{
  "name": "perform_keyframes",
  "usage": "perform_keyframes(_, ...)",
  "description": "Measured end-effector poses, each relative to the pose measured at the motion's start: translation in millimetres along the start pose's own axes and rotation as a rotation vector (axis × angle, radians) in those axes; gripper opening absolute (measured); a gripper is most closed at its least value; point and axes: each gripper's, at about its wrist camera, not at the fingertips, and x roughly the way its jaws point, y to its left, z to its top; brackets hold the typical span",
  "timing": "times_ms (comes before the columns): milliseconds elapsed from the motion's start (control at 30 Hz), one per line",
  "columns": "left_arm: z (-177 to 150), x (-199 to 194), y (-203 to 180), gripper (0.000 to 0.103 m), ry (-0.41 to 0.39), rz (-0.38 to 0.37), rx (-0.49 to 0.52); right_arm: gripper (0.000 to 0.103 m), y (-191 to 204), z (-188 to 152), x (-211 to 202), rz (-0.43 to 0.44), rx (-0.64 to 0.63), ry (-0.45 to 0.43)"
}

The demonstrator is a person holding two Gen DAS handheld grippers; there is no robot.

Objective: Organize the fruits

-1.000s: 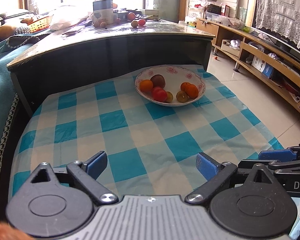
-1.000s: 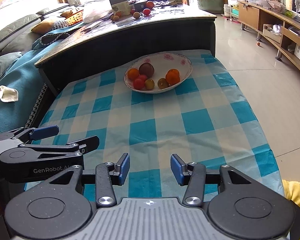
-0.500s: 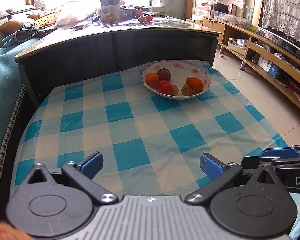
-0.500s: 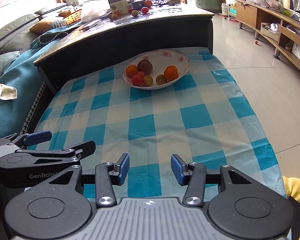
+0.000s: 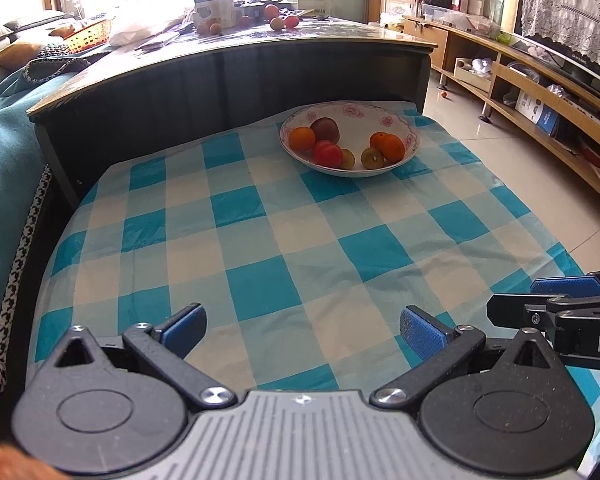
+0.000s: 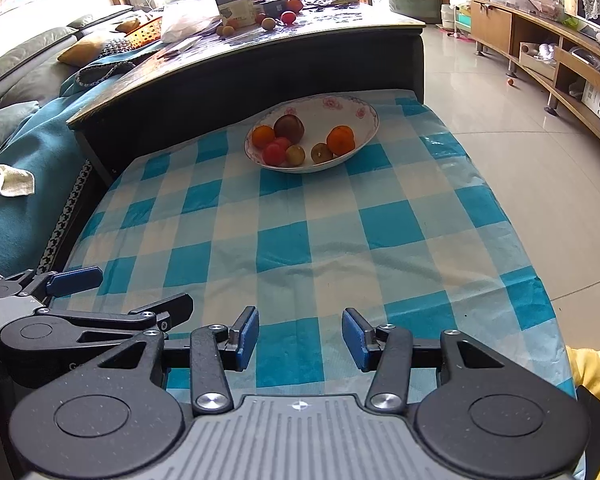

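A white floral bowl [image 5: 396, 118] [image 6: 356, 110] sits at the far end of the blue checked cloth [image 5: 284, 240] [image 6: 300, 232]. It holds two oranges, a dark red-brown fruit [image 5: 325, 128], a red fruit [image 5: 327, 153] and two small yellow-green fruits. My left gripper [image 5: 302, 326] is open and empty, low over the near edge of the cloth. My right gripper [image 6: 300, 334] is open and empty beside it, also far from the bowl. Each gripper shows at the edge of the other's view.
A dark cabinet [image 5: 228, 84] rises behind the cloth, its top strewn with loose fruits [image 5: 278, 22], a box and a bag. A teal sofa [image 6: 24, 152] lies to the left. Tiled floor and wooden shelving [image 5: 548, 92] are to the right.
Both grippers have drawn back a little from the bowl and risen slightly. Their jaws stay open. The fruits have not moved.
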Motion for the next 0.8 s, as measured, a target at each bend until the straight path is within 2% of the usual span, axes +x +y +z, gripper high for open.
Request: perform_keyframes(800, -7.0, -5.9, 3.6, 0.103, 0.006, -0.009, -0.037, 0.042, 2.3, -9.1, 3.9, -0.015, 0.001, 0.022)
